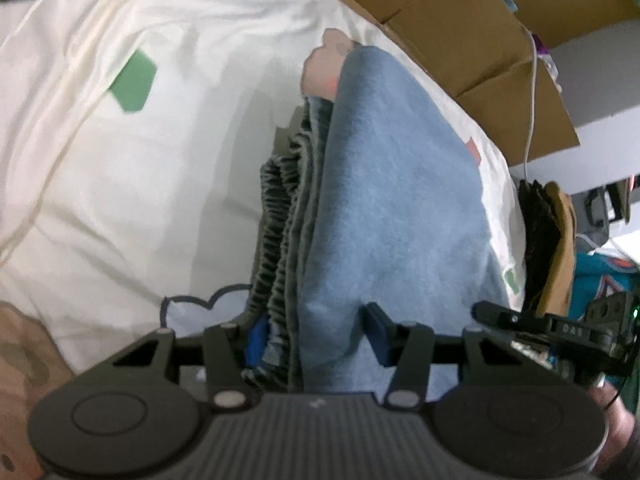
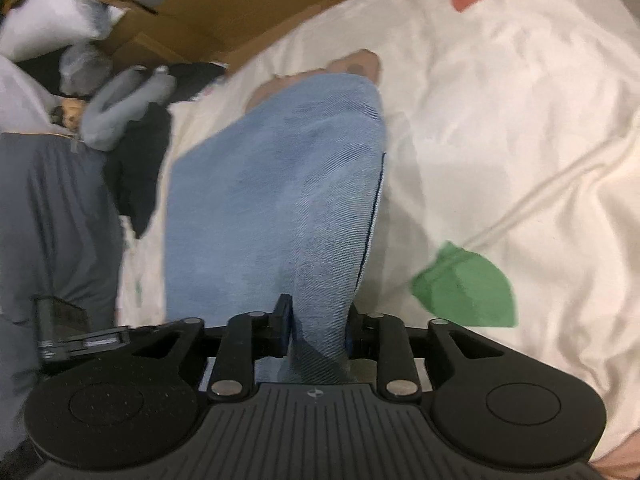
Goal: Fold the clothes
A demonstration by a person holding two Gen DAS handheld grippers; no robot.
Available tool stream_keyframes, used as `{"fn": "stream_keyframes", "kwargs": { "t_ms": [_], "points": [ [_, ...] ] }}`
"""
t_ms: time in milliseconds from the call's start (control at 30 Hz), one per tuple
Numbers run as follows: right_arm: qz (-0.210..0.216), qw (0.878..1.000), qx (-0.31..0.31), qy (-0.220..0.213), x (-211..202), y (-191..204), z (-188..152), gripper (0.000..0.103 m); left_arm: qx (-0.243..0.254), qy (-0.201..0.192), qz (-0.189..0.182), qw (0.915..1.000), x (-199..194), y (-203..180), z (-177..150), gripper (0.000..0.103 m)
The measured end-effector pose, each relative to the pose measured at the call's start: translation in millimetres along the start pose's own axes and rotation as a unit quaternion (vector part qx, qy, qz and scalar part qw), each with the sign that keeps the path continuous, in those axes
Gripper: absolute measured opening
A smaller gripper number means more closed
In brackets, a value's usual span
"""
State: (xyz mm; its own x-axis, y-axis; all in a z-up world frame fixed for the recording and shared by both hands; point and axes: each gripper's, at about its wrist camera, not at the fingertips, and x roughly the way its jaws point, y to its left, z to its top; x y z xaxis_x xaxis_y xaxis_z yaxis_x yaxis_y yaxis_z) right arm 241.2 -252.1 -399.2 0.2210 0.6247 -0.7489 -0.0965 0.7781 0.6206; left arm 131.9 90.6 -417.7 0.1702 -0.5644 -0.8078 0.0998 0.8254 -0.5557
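Landmark: the white bedsheet (image 1: 120,184), printed with green, red and pink patches; all places below are given relative to it.
Blue garment (image 1: 384,208): a light blue, denim-like piece lying lengthwise on the bedsheet, running from both grippers away toward the far edge of the bedsheet; in the right wrist view its twill weave and a dark seam along its right edge are visible.
Elastic waistband (image 1: 276,216): dark, gathered fabric bunched along the left edge of the blue garment, resting on the bedsheet.
Left gripper (image 1: 316,340): jaws partly apart, with the near end of the blue garment and the waistband between them; motion blur prevents telling whether the blue pads press on the cloth.
Right gripper (image 2: 318,328): jaws narrowly apart, with a ridge of the blue garment standing between them; whether the pads actually pinch the cloth cannot be told.
Second device (image 1: 560,328): the other gripper's black body, seen at the right edge of the left wrist view beside the blue garment; pale lettering on it is too blurred to read with confidence.
Cardboard boxes (image 1: 480,32): brown, standing just beyond the far edge of the bedsheet.
Grey clothing (image 2: 56,208): a heap lying off the left side of the bedsheet in the right wrist view.
Outline print (image 1: 192,304): a dark cloud-shaped line drawing on the bedsheet, near the left gripper.
Legible brands or labels: not discernible elsewhere.
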Motion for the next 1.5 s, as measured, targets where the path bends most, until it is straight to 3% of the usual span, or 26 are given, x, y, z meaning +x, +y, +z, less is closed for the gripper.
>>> {"fn": "stream_keyframes", "kwargs": {
  "t_ms": [300,867,1100,1200,1300,1400,1500],
  "points": [
    [-0.018,1.0,-0.011,-0.019,4,-5,-1,0.046,0.052,0.002,0.04,0.9978,13,-28,15,0.058],
    [-0.032,0.998,-0.047,-0.029,24,-3,29,0.049,0.078,-0.017,0.058,0.9951,7,-31,36,0.061],
    [-0.059,0.994,-0.071,-0.052,24,3,43,0.049,0.112,-0.043,0.083,0.9893,4,-40,51,0.061],
    [-0.088,0.988,-0.097,-0.087,12,11,47,0.05,0.128,-0.067,0.105,0.9839,-8,-48,59,0.057],
    [-0.092,0.981,-0.119,-0.125,-4,18,53,0.049,0.137,-0.089,0.114,0.98,-21,-55,65,0.044],
    [-0.084,0.977,-0.145,-0.132,-5,23,59,0.048,0.143,-0.102,0.105,0.9789,-30,-64,70,0.024],
    [-0.086,0.975,-0.161,-0.128,4,26,63,0.043,0.166,-0.114,0.097,0.9747,-30,-77,72,0.019]
  ]
}}
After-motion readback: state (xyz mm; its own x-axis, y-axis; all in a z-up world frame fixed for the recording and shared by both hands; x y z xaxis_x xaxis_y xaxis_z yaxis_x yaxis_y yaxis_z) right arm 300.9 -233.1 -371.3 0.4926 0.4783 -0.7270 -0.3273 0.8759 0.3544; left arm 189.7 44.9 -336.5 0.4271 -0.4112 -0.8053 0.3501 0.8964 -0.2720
